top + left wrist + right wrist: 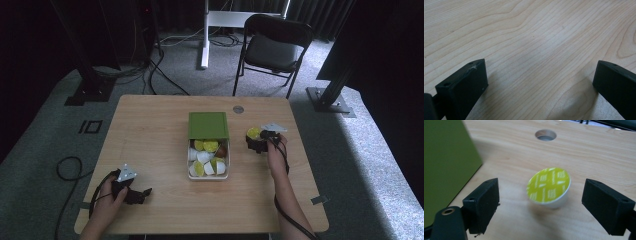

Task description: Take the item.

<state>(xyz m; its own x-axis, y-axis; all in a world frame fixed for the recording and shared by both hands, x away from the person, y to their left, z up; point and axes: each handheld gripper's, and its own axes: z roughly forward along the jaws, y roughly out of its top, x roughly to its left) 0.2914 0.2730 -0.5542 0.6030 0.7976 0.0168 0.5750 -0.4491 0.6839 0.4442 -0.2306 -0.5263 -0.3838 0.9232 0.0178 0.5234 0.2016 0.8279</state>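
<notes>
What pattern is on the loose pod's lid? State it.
Yellow-green with pale checked squares on the pod; best in the right gripper view.

Black chair point(274, 49), grey carpet point(45, 145)

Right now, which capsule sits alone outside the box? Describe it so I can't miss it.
Find the white box with the green lid mid-table. Just right of the lid, by the right tool, sits one capsule. It is yellow-topped, white-sided, alone on bare wood; every other capsule lies in the box.

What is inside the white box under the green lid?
The white box holds coffee capsules, mostly white with yellow-green foil tops, one brown. The green lid covers its far end, so whatever lies there is hidden.
</notes>
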